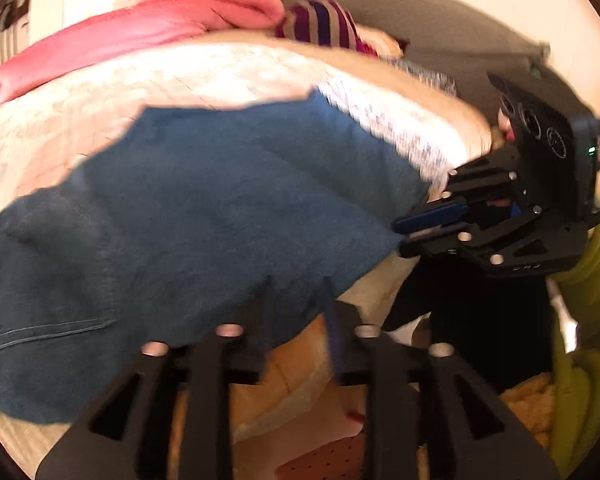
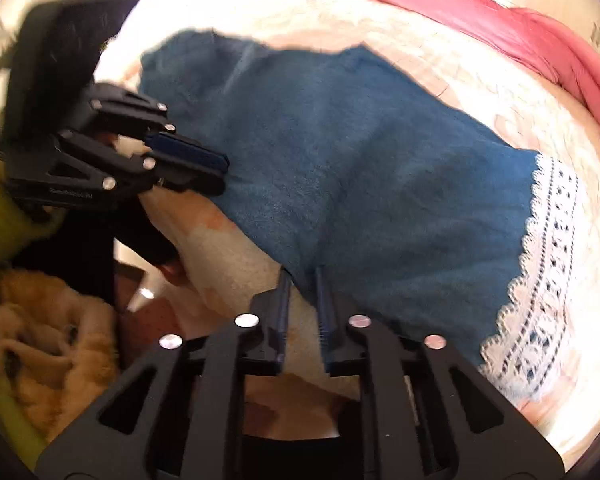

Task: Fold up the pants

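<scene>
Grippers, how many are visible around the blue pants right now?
2. The left gripper is at one spot on the near edge of the blue pants on the bed; the right gripper is further along that same edge. Nothing suggests another is hidden.

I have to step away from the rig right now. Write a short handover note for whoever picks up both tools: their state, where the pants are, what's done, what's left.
Left tool: jaws slightly apart at the near edge of the pants; no clear grip.
Right tool: jaws slightly apart at the same near edge; no clear grip either.
The blue pants lie spread on the bed, one end beside a white lace cloth. A pink blanket lies at the far side.
Done: it seems at most one fold; blur hides details.
Left: probably regrip the edge and fold again.
</scene>
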A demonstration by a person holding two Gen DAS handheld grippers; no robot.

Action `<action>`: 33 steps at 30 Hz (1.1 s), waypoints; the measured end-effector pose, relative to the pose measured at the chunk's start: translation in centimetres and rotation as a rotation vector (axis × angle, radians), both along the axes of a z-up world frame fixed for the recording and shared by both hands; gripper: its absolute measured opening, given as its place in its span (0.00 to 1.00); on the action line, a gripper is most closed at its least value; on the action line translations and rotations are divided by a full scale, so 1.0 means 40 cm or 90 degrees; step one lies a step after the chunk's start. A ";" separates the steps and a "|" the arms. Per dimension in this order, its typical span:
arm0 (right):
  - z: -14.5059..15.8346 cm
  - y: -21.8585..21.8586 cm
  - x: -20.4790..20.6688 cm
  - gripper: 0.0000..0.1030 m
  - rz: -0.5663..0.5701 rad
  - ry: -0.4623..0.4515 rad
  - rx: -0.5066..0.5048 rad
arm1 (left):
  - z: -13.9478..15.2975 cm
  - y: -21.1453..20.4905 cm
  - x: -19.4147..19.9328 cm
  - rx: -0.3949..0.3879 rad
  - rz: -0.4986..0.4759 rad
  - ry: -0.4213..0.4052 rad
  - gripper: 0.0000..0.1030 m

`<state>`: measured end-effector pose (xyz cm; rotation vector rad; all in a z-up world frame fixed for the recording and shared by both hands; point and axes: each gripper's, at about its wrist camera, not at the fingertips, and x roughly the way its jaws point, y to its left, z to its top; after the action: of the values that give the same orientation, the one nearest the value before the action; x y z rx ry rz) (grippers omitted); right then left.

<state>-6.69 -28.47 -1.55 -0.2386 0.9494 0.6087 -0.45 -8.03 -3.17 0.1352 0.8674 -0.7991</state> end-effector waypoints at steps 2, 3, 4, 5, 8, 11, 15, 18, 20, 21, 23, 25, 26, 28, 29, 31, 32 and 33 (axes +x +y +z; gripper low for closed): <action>0.044 -0.061 -0.002 0.36 -0.052 -0.036 0.028 | 0.036 0.045 -0.004 -0.016 0.029 -0.020 0.34; 0.055 -0.085 0.003 0.37 -0.077 -0.043 0.031 | 0.051 0.069 -0.003 -0.020 0.050 -0.031 0.36; 0.066 -0.121 0.016 0.38 -0.115 -0.049 0.034 | 0.068 0.102 0.001 -0.022 0.086 -0.044 0.43; 0.070 -0.140 0.028 0.38 -0.141 -0.051 0.035 | 0.080 0.131 0.006 -0.023 0.119 -0.054 0.49; 0.064 -0.185 0.062 0.42 -0.202 -0.043 0.021 | 0.114 0.235 0.027 -0.011 0.246 -0.076 0.51; 0.039 -0.185 0.083 0.54 -0.215 -0.024 0.007 | 0.132 0.344 0.044 -0.016 0.368 -0.069 0.68; 0.004 -0.189 0.106 0.57 -0.243 0.008 -0.001 | 0.120 0.452 0.067 -0.005 0.481 -0.047 0.79; -0.011 -0.196 0.107 0.62 -0.252 0.024 0.005 | 0.082 0.497 0.103 -0.007 0.524 -0.002 0.84; -0.015 -0.199 0.104 0.66 -0.252 0.026 0.007 | 0.054 0.497 0.131 -0.027 0.521 0.040 0.82; -0.018 -0.197 0.105 0.69 -0.251 0.029 0.005 | 0.044 0.490 0.142 -0.039 0.515 0.052 0.79; -0.025 -0.197 0.110 0.70 -0.252 0.033 0.000 | 0.032 0.468 0.153 -0.053 0.492 0.046 0.51; -0.028 -0.197 0.108 0.71 -0.253 0.039 0.000 | 0.039 0.453 0.164 -0.029 0.491 0.012 0.41; -0.028 -0.200 0.108 0.71 -0.256 0.042 0.003 | 0.049 0.462 0.165 -0.030 0.502 0.001 0.40; -0.031 -0.206 0.106 0.71 -0.256 0.047 0.007 | 0.065 0.480 0.166 -0.005 0.516 -0.026 0.41; -0.032 -0.206 0.106 0.71 -0.256 0.048 0.008 | 0.066 0.486 0.165 0.009 0.522 -0.035 0.42; -0.036 -0.203 0.108 0.71 -0.257 0.048 0.001 | 0.052 0.500 0.165 -0.002 0.529 -0.017 0.45; -0.038 -0.201 0.109 0.71 -0.256 0.048 -0.003 | 0.039 0.502 0.168 -0.003 0.528 -0.009 0.47; -0.039 -0.197 0.109 0.72 -0.255 0.048 -0.008 | 0.028 0.501 0.174 0.001 0.526 0.003 0.47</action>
<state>-2.34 -36.36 -3.11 -0.0323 1.0390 0.2449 6.52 12.00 -2.06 -0.2187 0.8295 -0.0250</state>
